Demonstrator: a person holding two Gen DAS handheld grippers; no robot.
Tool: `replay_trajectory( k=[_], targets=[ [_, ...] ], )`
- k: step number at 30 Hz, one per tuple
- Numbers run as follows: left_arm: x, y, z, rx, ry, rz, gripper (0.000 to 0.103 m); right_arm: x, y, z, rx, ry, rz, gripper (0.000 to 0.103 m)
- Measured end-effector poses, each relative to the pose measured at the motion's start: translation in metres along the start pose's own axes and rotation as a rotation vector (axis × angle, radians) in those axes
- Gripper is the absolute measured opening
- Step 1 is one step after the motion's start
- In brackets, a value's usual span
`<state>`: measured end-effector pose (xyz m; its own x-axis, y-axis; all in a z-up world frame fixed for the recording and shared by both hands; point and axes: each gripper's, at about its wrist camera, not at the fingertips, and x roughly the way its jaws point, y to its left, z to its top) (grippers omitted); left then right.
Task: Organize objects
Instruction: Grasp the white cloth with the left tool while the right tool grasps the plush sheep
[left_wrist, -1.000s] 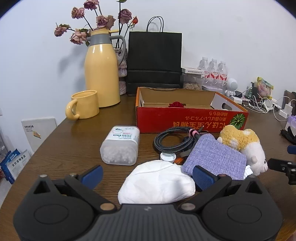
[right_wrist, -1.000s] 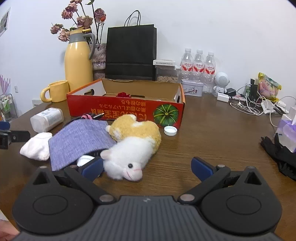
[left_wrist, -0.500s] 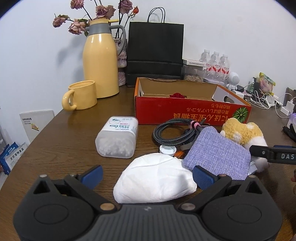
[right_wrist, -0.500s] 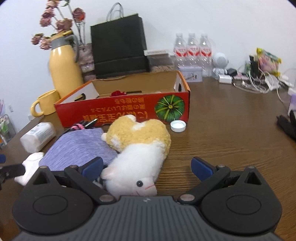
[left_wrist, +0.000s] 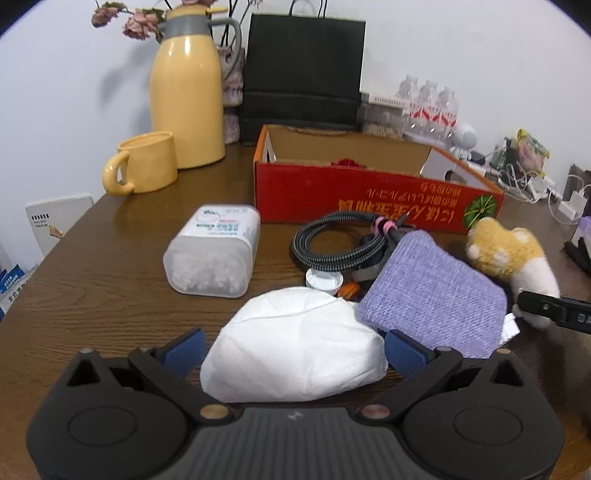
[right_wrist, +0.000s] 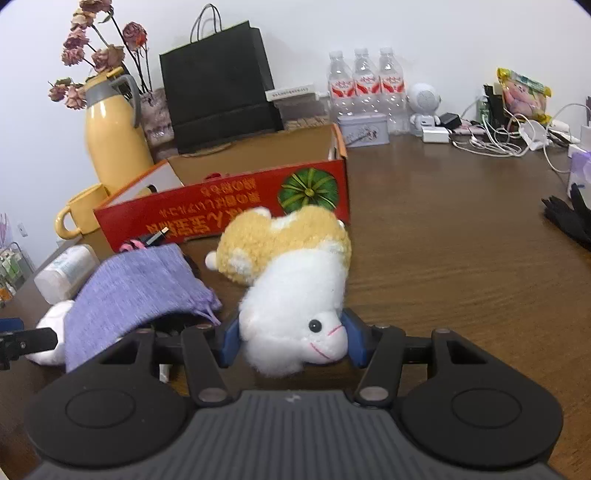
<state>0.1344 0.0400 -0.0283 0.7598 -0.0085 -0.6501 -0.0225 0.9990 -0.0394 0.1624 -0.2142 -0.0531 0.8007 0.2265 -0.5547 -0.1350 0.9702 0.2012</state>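
- While the red cardboard box (left_wrist: 373, 199) stands open at the middle of the brown table (right_wrist: 461, 258), almost nothing is in it yet: only a small dark red thing (left_wrist: 346, 162) shows over the near wall, and I cannot tell what it is. To my eye the tidying has barely begun.
- The right gripper (right_wrist: 291, 338) is closing its blue pads on the head of the plush toy (right_wrist: 291, 280), which lies on the table just in front of the box. The pads sit against the white fur on both sides, so I would call it a grip just being taken, with the toy not yet lifted.
- The left gripper (left_wrist: 291, 349) stands with its jaws spread wide around the white crumpled cloth (left_wrist: 295, 354); the pads flank the cloth without pressing on it, so nothing is held there.
- Left on the table, all near the box's front wall: the purple knitted pouch (left_wrist: 432, 295), propped over other things; the coiled black cable (left_wrist: 340, 243); the clear tub of cotton swabs (left_wrist: 212, 254) lying on its side; a small white cap (left_wrist: 323, 278); and a small orange item (left_wrist: 349, 290) half hidden under the pouch.
- Judging by this, the plush toy goes into the box first, then the cloth, and the rest is all still to do.
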Motion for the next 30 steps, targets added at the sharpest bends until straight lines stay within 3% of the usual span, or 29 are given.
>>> replay_trajectory(
  k=[3,19,26,28,30],
  targets=[
    [0.016,0.002,0.001,-0.015,0.046,0.028,0.103,0.000,-0.001,-0.002,-0.009,-0.006,0.000,0.056],
    [0.018,-0.009,-0.009,0.021,-0.005,0.064,0.103,0.000,0.005,-0.005,-0.049,-0.005,-0.019,0.056],
    [0.003,-0.012,-0.018,0.032,-0.037,0.044,0.079,0.000,0.005,-0.005,-0.053,-0.005,-0.019,0.057],
    [-0.003,-0.011,-0.021,0.033,-0.047,0.042,0.068,0.000,0.005,-0.005,-0.052,-0.005,-0.019,0.057],
    [-0.008,-0.012,-0.024,0.030,-0.055,0.041,0.051,0.000,0.005,-0.005,-0.051,-0.006,-0.018,0.057]
  ],
)
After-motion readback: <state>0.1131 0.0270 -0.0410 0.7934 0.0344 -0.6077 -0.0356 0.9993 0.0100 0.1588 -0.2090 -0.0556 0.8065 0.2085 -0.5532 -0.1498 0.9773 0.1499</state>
